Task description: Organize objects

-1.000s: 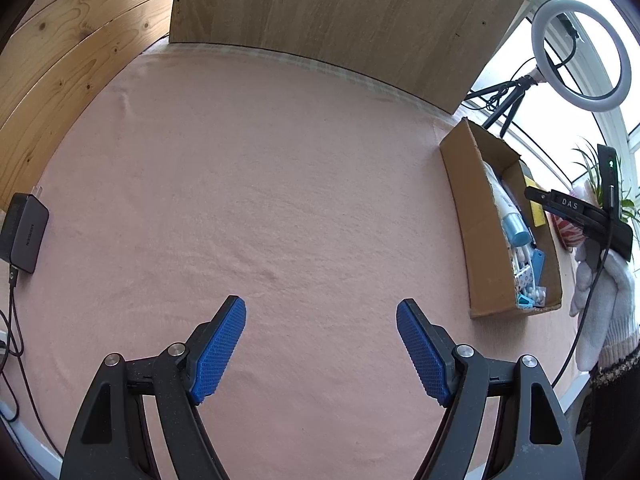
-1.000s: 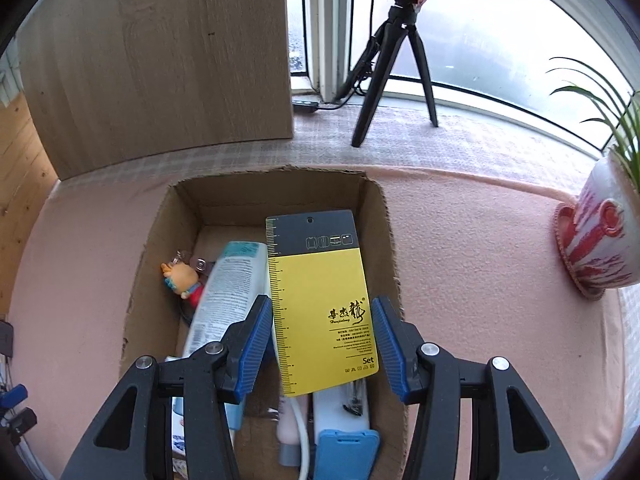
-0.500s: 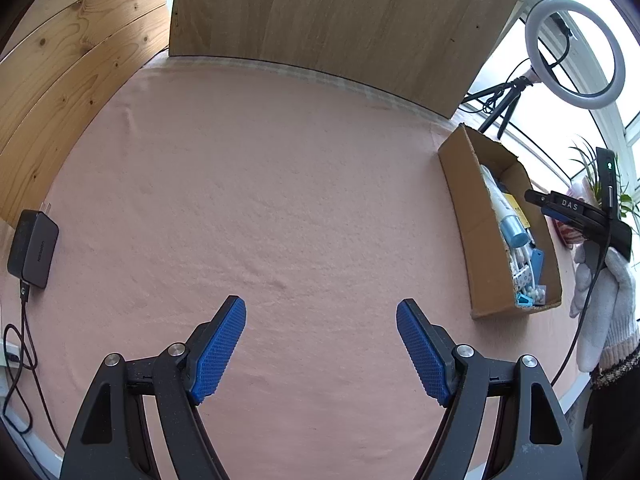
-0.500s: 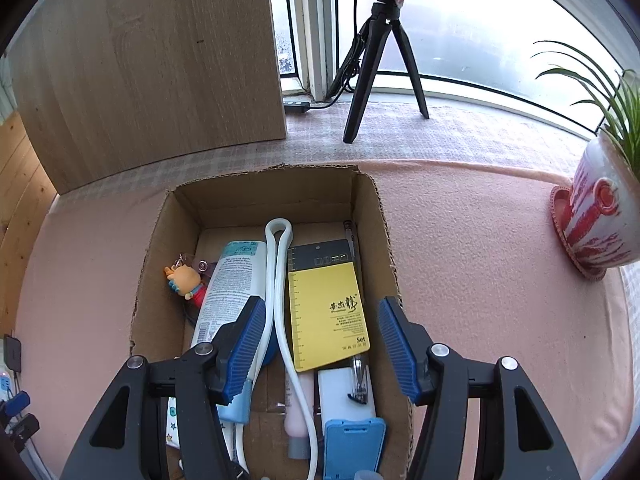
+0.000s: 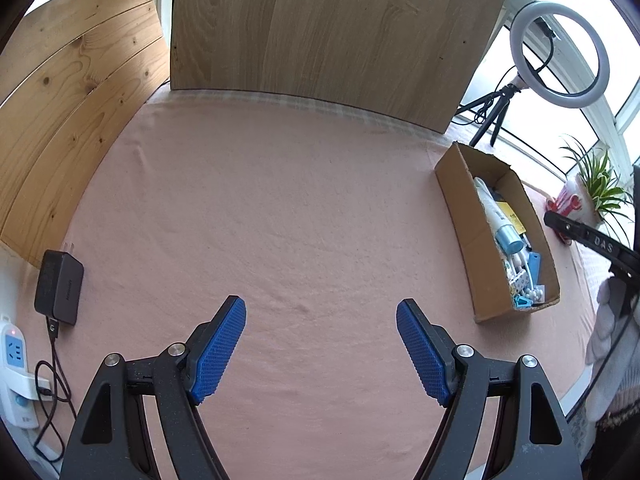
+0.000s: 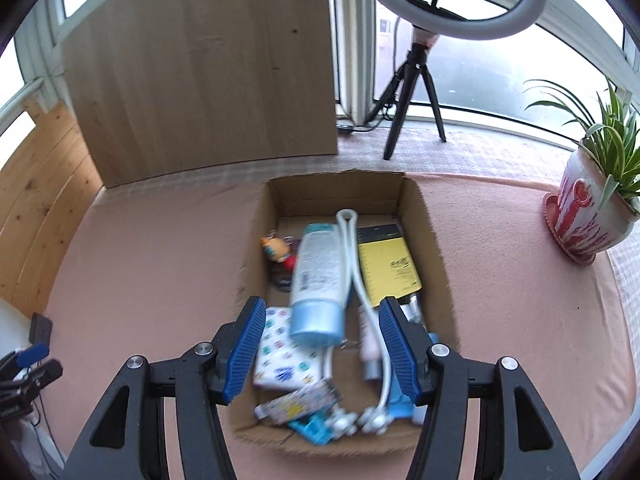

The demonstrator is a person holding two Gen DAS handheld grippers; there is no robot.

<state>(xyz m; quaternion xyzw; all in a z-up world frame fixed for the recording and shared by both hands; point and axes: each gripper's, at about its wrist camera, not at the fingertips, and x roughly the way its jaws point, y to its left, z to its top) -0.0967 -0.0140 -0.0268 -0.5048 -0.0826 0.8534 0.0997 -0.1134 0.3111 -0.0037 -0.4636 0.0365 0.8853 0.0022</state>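
Note:
An open cardboard box (image 6: 436, 240) sits on the pink cloth and holds several items: a white tube with a blue cap (image 6: 318, 276), a yellow card pack (image 6: 386, 264), a white looped cable (image 6: 362, 280), a small cartoon figure (image 6: 276, 248) and a patterned white packet (image 6: 280, 352). My right gripper (image 6: 322, 354) hangs open above the box's near half, holding nothing. In the left wrist view the same box (image 5: 460, 216) lies at the right, and my left gripper (image 5: 320, 350) stands open over bare cloth.
A ring light on a tripod (image 6: 416, 64) and a potted plant (image 6: 592, 208) stand behind and right of the box. A wooden board (image 5: 320, 28) leans at the back. A black charger (image 5: 58, 286) and a power strip (image 5: 14, 368) lie at the left edge.
The yellow card pack left my right gripper and now lies in the box. The right gripper has pulled back and up. The left gripper has drawn back a little.

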